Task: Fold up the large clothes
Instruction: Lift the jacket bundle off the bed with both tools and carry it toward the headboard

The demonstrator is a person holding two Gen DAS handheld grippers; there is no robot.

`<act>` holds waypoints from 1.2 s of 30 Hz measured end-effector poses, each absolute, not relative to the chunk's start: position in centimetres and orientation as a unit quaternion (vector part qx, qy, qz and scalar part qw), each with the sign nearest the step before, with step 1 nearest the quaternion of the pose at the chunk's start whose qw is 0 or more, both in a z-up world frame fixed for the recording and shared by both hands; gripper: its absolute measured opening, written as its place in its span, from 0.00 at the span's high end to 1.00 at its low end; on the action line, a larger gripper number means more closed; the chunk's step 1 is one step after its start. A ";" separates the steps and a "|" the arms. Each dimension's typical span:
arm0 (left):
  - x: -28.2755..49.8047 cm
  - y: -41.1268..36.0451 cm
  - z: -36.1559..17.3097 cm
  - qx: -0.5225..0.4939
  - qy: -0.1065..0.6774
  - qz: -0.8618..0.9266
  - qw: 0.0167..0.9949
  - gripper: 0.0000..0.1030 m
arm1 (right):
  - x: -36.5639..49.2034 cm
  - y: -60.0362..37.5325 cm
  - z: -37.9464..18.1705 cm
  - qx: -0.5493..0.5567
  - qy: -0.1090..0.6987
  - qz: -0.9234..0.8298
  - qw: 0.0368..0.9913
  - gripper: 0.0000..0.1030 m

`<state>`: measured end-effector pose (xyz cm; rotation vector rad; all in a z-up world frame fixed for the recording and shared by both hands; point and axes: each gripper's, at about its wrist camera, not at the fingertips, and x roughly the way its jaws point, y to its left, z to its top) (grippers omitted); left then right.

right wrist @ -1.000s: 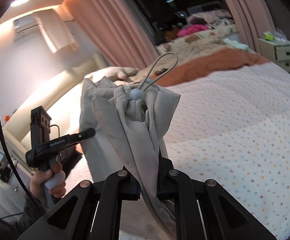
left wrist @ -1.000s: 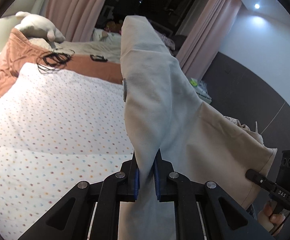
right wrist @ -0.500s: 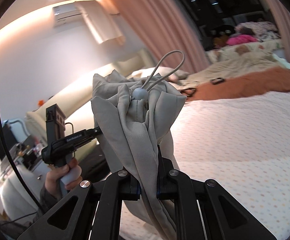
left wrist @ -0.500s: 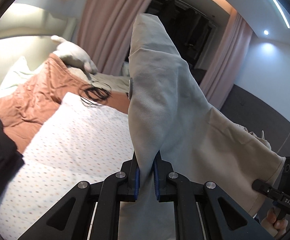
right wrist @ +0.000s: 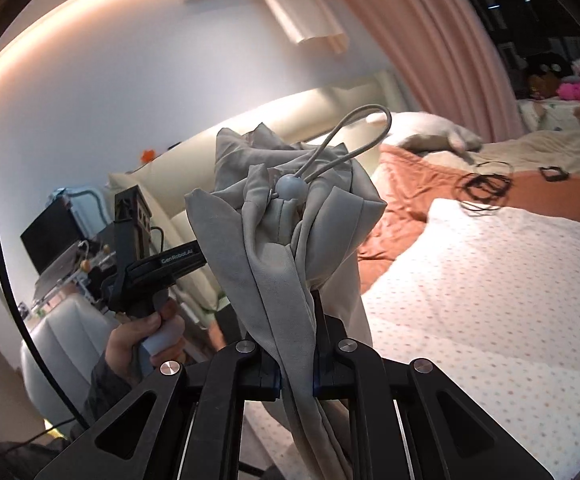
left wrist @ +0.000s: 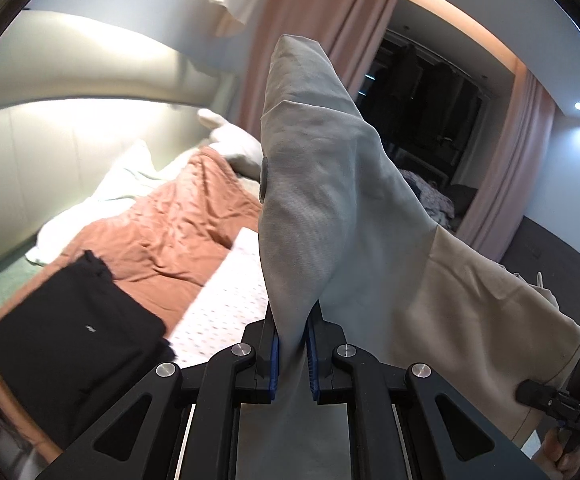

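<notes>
Garment (left wrist: pixel 329 208) pinched aloft, both tools — left tool (left wrist: pixel 291 354), right tool (right wrist: pixel 295 360) — tilted slightly downward

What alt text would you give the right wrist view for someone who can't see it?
The right gripper is shut on a bunched grey garment, its drawstring loop and toggle sticking up, held above a dotted bedspread. At left, a hand holds the left gripper's handle; an orange blanket lies behind.

Bed (right wrist: pixel 489 280) with white dotted duvet, rust-orange blanket (left wrist: pixel 162 236) bunched toward the headboard, folded black garment (left wrist: pixel 74 340) on the blanket, black cable coil (right wrist: pixel 483 188), pale pillows (left wrist: pixel 230 140) behind.
</notes>
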<state>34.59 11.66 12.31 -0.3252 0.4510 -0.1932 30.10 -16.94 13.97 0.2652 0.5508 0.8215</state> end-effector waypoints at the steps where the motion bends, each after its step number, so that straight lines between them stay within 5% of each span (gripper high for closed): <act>1: 34.5 12.4 12.4 -0.162 0.220 -0.088 0.958 0.89 | 30.3 -15.7 14.0 0.124 0.264 0.401 0.868 0.89; 36: 31.5 35.2 16.7 -0.099 0.190 0.153 0.965 0.90 | 35.4 21.4 11.5 0.156 0.337 0.600 0.708 0.89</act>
